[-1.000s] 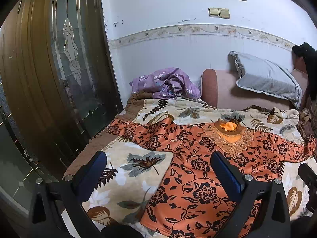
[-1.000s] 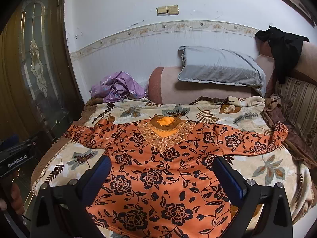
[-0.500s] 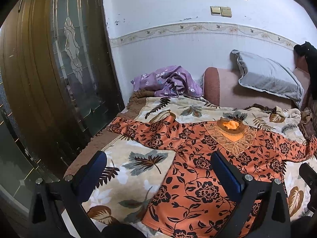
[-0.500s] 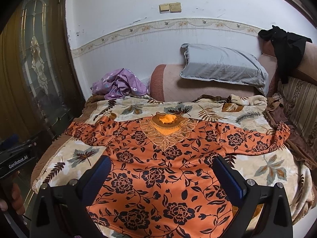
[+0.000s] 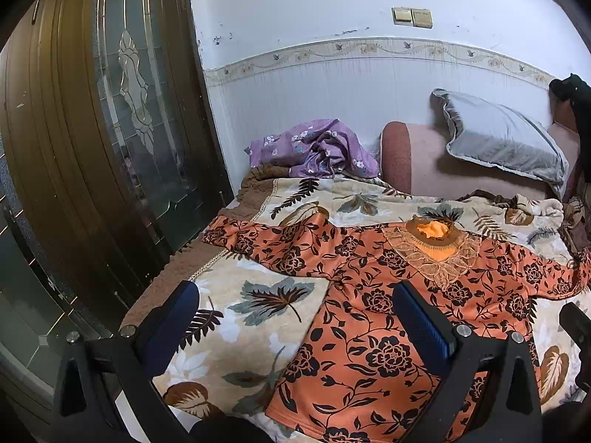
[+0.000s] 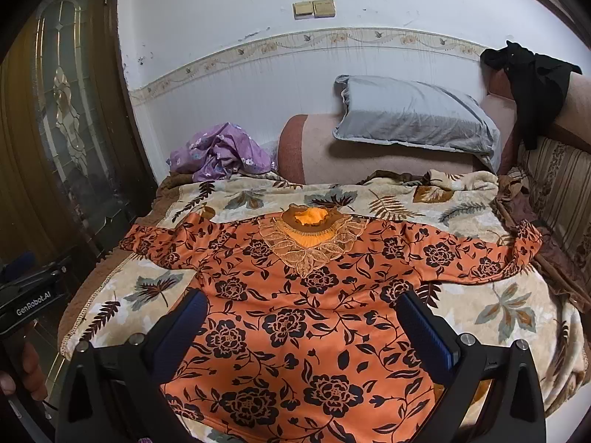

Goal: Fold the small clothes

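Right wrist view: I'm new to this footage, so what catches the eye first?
An orange long-sleeved top with black flowers lies spread flat, sleeves out, on the leaf-print beige blanket. Behind it, a grey pillow leans on the pink sofa arm, and crumpled purple floral cloth sits far left.

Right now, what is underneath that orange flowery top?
The orange floral top lies spread flat on a cream leaf-print blanket, which shows all around it. The blanket's brown edge shows at the left side. Whatever lies beneath the blanket is covered.
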`<action>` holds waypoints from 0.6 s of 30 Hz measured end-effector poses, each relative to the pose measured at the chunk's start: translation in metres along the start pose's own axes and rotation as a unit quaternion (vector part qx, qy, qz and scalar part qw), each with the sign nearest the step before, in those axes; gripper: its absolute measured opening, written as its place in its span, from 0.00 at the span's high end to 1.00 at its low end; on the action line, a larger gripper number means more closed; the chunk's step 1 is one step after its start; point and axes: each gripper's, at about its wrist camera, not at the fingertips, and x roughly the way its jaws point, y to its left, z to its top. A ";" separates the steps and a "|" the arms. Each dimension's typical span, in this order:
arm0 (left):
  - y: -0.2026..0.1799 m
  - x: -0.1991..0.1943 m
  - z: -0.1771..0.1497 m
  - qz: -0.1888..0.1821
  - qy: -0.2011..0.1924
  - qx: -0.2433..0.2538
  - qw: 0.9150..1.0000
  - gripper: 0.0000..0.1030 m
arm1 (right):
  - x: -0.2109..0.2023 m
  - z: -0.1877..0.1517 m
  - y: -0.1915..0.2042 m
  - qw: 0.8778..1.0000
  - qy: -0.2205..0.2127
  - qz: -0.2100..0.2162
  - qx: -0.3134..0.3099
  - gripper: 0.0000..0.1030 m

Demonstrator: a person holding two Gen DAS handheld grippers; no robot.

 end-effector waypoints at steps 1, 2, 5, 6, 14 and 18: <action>0.000 0.000 0.000 -0.001 0.000 0.000 1.000 0.00 | 0.000 0.000 0.000 1.000 0.000 0.000 0.000 0.00; 0.000 0.000 0.000 0.000 0.000 0.000 1.000 0.00 | 0.000 0.000 0.000 1.000 0.001 0.000 0.000 0.00; -0.001 0.001 0.000 0.001 0.000 0.003 1.000 0.00 | 0.000 -0.001 0.001 1.000 0.000 -0.001 0.000 0.00; -0.001 0.001 0.000 0.001 0.000 0.002 1.000 0.00 | 0.000 0.000 0.001 1.000 0.000 -0.001 0.000 0.00; -0.004 0.006 -0.002 0.002 0.004 0.006 1.000 0.00 | 0.002 -0.003 -0.004 1.000 0.002 -0.002 0.006 0.00; -0.006 0.009 -0.003 0.003 0.007 0.008 1.000 0.00 | 0.005 -0.006 -0.005 1.000 0.008 -0.001 0.008 0.00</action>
